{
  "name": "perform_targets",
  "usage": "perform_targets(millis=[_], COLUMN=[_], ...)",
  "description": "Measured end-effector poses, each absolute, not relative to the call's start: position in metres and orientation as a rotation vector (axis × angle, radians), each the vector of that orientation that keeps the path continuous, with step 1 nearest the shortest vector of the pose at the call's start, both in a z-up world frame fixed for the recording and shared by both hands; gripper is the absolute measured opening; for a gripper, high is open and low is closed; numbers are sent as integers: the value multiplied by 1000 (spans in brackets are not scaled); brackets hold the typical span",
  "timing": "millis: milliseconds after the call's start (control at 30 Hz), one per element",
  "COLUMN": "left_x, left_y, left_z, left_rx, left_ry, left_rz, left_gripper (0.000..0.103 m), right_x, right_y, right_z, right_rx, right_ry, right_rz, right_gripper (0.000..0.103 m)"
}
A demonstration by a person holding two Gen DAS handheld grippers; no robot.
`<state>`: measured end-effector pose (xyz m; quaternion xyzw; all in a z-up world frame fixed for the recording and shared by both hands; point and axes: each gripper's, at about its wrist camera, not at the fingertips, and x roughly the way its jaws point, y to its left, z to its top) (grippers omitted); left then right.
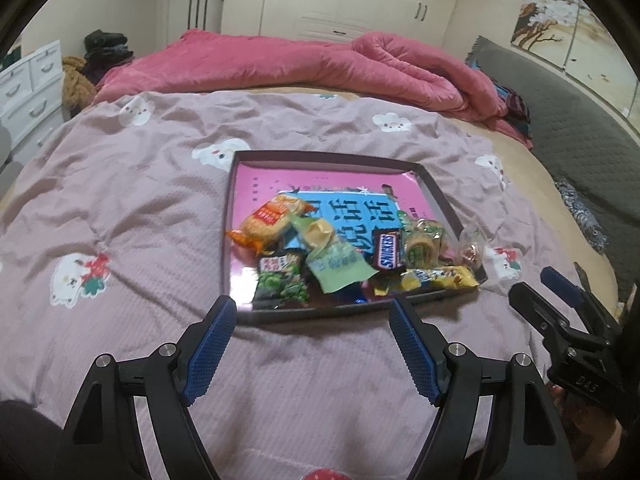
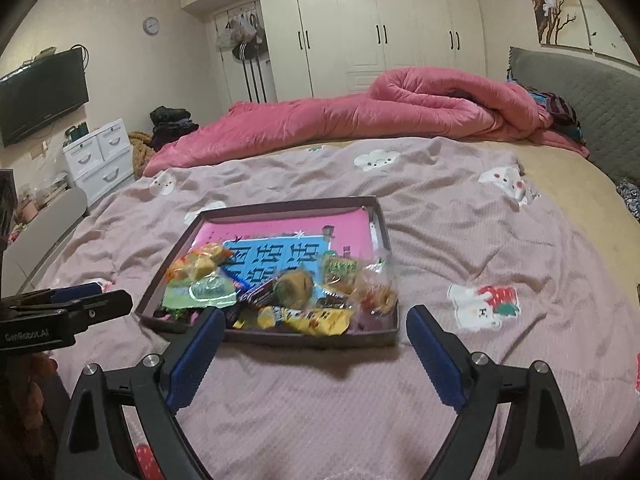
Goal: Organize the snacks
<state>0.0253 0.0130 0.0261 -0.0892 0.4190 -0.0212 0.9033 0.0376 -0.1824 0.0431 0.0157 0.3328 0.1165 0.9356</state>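
A shallow dark-rimmed tray (image 1: 240,236) with a pink printed bottom lies on the mauve bedspread (image 1: 140,208). Several snacks are heaped at its near end: an orange packet (image 1: 268,220), a Snickers bar (image 1: 387,250), a green pea packet (image 1: 282,280), a pale green wrapper (image 1: 336,266) and a yellow packet (image 1: 440,278). A clear-wrapped snack (image 1: 472,246) rests at the tray's right rim. My left gripper (image 1: 311,304) hangs open and empty just before the tray's near edge. My right gripper (image 2: 316,312) is open and empty too, in front of the tray (image 2: 280,204); it also shows at right in the left wrist view (image 1: 552,292).
A rolled pink quilt (image 1: 320,60) lies across the far side of the bed. A grey padded headboard (image 2: 580,92) stands at the right. White drawers (image 2: 100,156) and a wall TV (image 2: 40,96) are at the left, wardrobes (image 2: 380,32) behind.
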Motion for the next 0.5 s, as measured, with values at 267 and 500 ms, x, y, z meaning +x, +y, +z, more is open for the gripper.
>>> perform_targets(millis=[267, 500], left_x=[11, 0], left_y=[20, 16], left_z=[21, 21], left_rx=[-195, -190], left_ry=[889, 886], left_rz=[-22, -19], left_gripper=[80, 80], right_x=[24, 14], right_y=[-184, -182], right_z=[42, 42], right_rx=[52, 47], right_ry=[737, 745], right_rz=[222, 206], right_gripper=[93, 93])
